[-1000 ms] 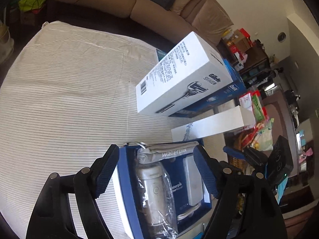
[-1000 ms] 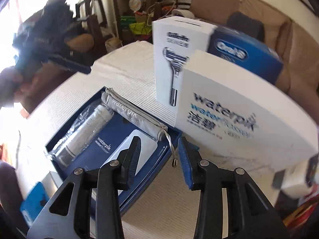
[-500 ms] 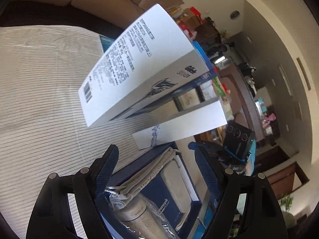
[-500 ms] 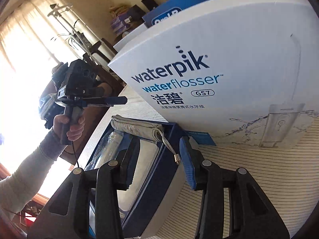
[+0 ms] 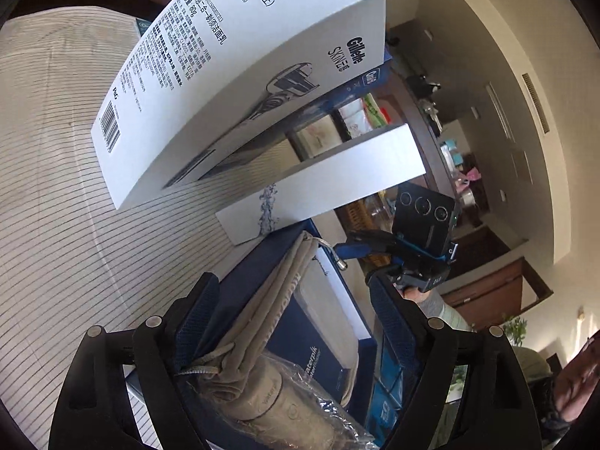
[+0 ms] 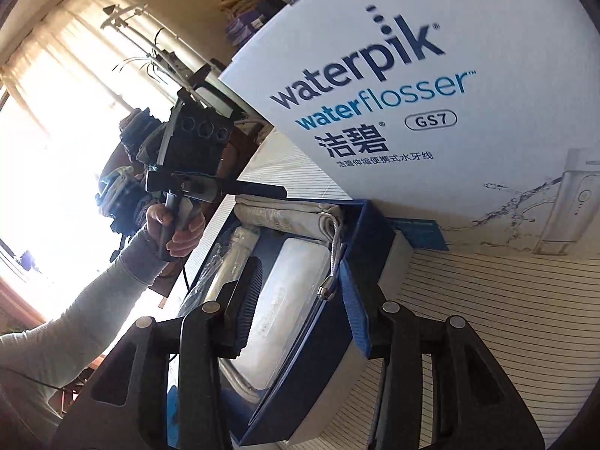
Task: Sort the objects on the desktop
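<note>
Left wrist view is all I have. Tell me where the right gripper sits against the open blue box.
Observer: The right gripper is open and straddles one wall of the blue box, with one finger inside over the white case and the other outside.
Operator: Report what hangs between its fingers.
Observer: The metal drawstring tip of the grey pouch dangles there, next to that wall.
Operator: Read me the front of the white box behind it.
Observer: The white box reads waterpik waterflosser GS7.
</note>
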`<state>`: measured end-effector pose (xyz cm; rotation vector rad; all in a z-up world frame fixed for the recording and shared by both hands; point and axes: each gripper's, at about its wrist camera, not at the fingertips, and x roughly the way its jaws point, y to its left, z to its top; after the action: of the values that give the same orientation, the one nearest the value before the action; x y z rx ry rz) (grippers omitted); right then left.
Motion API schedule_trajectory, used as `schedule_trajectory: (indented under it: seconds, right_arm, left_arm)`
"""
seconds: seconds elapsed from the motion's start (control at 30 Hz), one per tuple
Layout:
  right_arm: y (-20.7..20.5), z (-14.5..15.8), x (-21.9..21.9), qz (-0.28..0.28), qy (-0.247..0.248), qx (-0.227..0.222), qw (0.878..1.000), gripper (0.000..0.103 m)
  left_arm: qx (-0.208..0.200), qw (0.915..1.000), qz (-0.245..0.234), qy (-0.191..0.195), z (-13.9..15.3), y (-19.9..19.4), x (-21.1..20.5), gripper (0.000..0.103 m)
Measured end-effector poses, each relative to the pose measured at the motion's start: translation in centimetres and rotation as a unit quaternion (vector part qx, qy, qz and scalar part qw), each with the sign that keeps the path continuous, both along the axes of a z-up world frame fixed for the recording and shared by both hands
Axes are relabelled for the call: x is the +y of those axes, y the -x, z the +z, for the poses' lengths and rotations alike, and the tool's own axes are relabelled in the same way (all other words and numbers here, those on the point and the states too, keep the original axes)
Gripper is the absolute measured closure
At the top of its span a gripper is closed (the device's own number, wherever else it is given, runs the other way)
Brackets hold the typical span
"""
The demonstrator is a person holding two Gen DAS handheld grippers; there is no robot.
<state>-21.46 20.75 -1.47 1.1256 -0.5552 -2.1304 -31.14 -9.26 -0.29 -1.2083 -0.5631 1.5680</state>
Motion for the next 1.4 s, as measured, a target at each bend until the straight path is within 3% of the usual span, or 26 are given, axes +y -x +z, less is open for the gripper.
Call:
schedule_trajectory:
  seconds: [0.07,0.3,0.43,0.57,0.63,0.77,0.87,1.13,1.2,1.3,1.4]
  right_arm:
    - [-0.1,0.8,-0.1,0.005,0.006,0.000,1.000,0.062]
    - [0.8,1.4,-1.7,0.017,-0.023,-0.029,0.999,0.061]
    - [0.4,2.9,-0.5,-0.036,-0.029,0.007,0.999,0.058]
    - [1.0,1.0,-0.4,-0.042,-0.042,-0.030,0.998,0.057]
    - [0.8,0.7,-0.7,-0.040,-0.052,-0.027,0.997,0.057]
    - [0.7,0.4,1.3,-0.069,-0.032,-0.007,0.997,0.056]
    - [1.1,-0.9,2.4,-0.078,-0.014,-0.018,0.997,0.055]
    - [1.4,-2.0,2.1,-0.065,0.022,-0.020,0.997,0.055]
    - [1.3,-1.7,1.8,-0.065,0.020,-0.017,0.998,0.055]
    - [1.0,-1.0,1.3,-0.068,0.012,-0.011,0.998,0.055]
    - [0.8,-0.5,1.0,-0.065,0.000,-0.007,0.998,0.055]
  left_arm:
    - [-0.003,0.9998,0.006,-0.018,0.1,-0.2,-0.7,0.017]
    - [-0.003,0.9997,0.018,-0.016,1.2,-1.2,-1.9,0.016]
    - [-0.006,0.9989,0.045,-0.014,1.2,-1.0,-3.2,0.012]
    - [-0.015,0.9975,0.066,-0.022,0.4,-1.2,-3.8,0.010]
    - [-0.017,0.9965,0.071,-0.042,0.7,-1.5,-4.4,0.010]
    - [-0.017,0.9961,0.065,-0.057,0.7,-2.7,-4.8,0.010]
    - [-0.026,0.9941,0.074,-0.075,0.5,-3.0,-5.2,0.010]
    - [-0.061,0.9897,0.108,-0.071,0.5,-5.1,-5.7,0.009]
    - [-0.071,0.9889,0.119,-0.054,0.2,-5.7,-5.7,0.009]
    - [-0.103,0.9814,0.148,-0.066,-0.4,-6.4,-6.3,0.009]
    - [-0.169,0.9586,0.204,-0.105,-1.8,-7.5,-7.5,0.009]
